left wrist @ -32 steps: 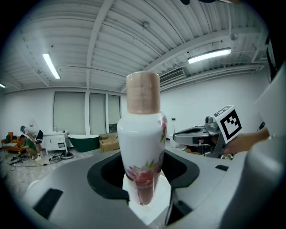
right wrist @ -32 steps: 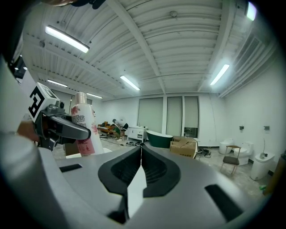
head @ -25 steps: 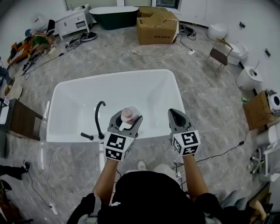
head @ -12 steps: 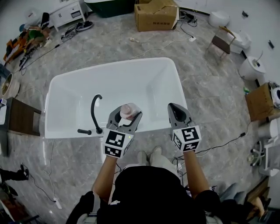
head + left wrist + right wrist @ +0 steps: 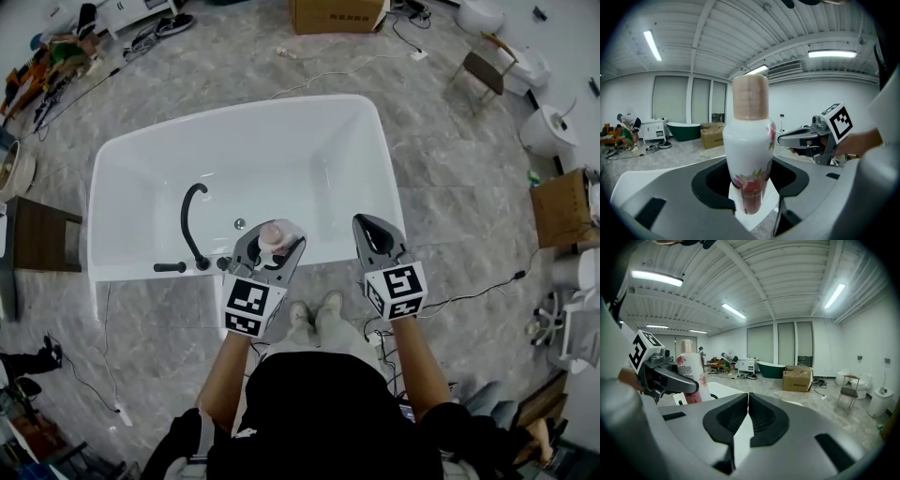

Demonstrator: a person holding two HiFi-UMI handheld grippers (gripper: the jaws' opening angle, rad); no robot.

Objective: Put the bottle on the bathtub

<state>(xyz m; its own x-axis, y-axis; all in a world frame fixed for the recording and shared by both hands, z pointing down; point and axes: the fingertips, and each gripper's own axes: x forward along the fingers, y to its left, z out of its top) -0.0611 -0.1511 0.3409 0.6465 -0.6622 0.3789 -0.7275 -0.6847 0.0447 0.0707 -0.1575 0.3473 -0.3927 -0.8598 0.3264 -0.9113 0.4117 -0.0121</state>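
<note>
The bottle point(image 5: 272, 232) hangs above the near rim of the white bathtub point(image 5: 242, 112), just right of the black faucet point(image 5: 190, 217). The tub stands on a grey tiled floor point(image 5: 450, 169). The left gripper point(image 5: 271, 249) clamps the bottle's lower body between its jaws. The bottle stands upright, white with a red flower print and a tan cap. The right gripper point(image 5: 371, 232) is beside it over the tub's near right corner, jaws pressed together with nothing between them.
</note>
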